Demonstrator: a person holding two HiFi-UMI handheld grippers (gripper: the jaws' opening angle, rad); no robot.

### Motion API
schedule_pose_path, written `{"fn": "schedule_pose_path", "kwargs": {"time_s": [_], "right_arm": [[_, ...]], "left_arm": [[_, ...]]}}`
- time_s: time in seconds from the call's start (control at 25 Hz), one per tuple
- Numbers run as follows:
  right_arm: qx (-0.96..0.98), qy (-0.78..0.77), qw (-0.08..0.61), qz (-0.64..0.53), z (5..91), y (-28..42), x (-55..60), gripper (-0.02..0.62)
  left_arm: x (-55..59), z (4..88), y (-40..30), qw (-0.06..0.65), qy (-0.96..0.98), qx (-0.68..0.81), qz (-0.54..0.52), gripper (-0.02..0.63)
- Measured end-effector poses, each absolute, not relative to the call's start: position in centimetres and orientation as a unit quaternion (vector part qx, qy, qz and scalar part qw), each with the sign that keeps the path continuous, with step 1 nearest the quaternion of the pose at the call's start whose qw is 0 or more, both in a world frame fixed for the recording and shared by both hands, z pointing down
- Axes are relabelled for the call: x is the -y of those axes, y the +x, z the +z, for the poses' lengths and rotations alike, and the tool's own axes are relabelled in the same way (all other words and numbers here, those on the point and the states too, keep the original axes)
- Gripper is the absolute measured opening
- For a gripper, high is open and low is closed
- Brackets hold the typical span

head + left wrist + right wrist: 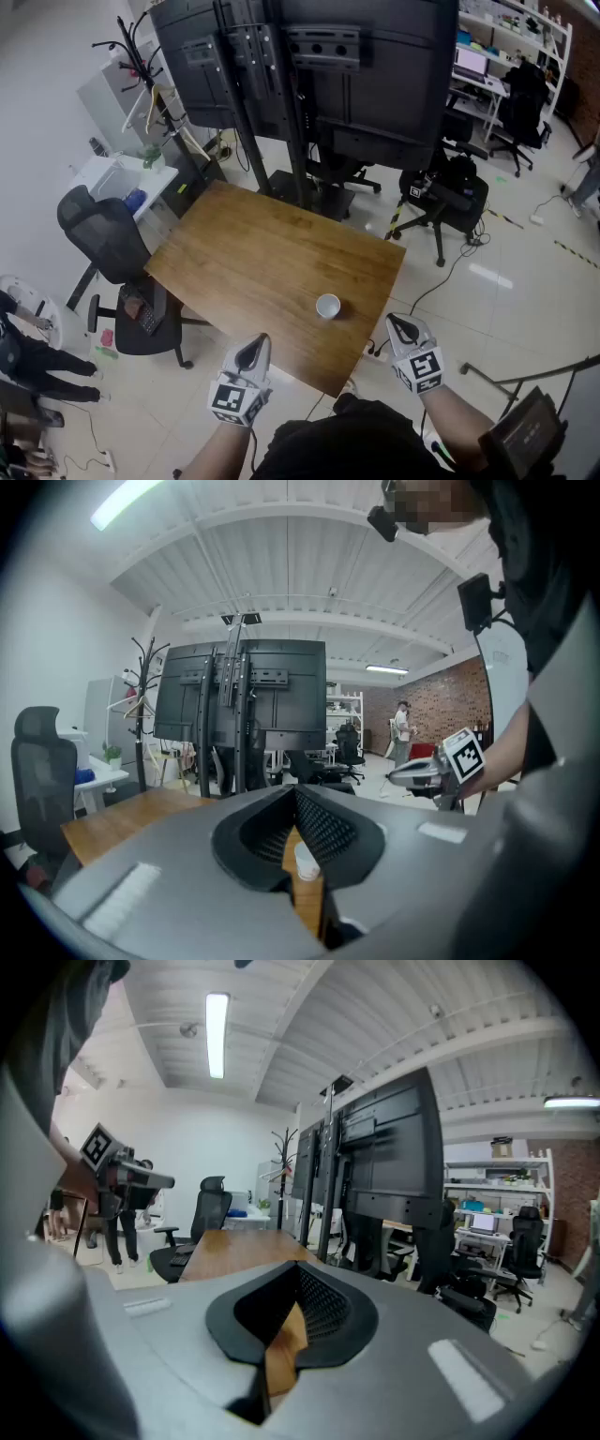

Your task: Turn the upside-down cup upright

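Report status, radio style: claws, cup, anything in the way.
Left claw shut, empty. Right claw shut, empty. Cup alone on table, untouched. Nothing between claws and cup.

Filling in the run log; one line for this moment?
cup: on table, untouched; left hand-held gripper: shut, empty; right hand-held gripper: shut, empty

I hold my grey left gripper (pixel 253 349) and grey right gripper (pixel 404 328) out ahead of me, level with each other and well apart, both tipped slightly downward. Each one's jaws are pressed together, empty.
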State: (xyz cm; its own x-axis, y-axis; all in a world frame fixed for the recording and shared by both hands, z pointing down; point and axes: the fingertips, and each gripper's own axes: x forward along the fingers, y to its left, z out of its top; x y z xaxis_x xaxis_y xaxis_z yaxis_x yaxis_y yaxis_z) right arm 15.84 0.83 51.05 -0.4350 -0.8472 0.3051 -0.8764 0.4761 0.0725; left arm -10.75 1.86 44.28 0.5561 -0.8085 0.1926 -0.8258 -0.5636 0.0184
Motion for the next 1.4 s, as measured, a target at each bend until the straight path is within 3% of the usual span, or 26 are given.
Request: {"fn": "schedule_pose_path", "kwargs": {"time_s": [0.16, 0.6, 0.76, 0.96, 1.4], "right_arm": [[0.864, 0.476, 0.160, 0.041, 51.0, 14.4, 4.7, 0.002], [0.851, 0.477, 0.179, 0.129, 57.1, 12.8, 8.1, 0.003], [0.848, 0.457, 0.204, 0.172, 60.2, 11.1, 8.8, 0.076], [0.843, 0.421, 0.239, 0.235, 64.4, 9.8, 8.9, 0.118], [0.824, 0.415, 0.272, 0.273, 67.6, 7.5, 9.5, 0.091]], "left_arm": [[2.9, 43.1, -8.4, 0.042, 0.886, 0.456, 0.067, 0.000], [8.1, 45.1, -9.8, 0.059, 0.900, 0.420, 0.097, 0.000], [9.4, 44.5, -10.4, 0.060, 0.897, 0.427, 0.096, 0.000], [8.8, 45.3, -11.3, 0.069, 0.892, 0.433, 0.113, 0.000], [7.7, 45.0, -15.4, 0.079, 0.871, 0.468, 0.130, 0.000]]}}
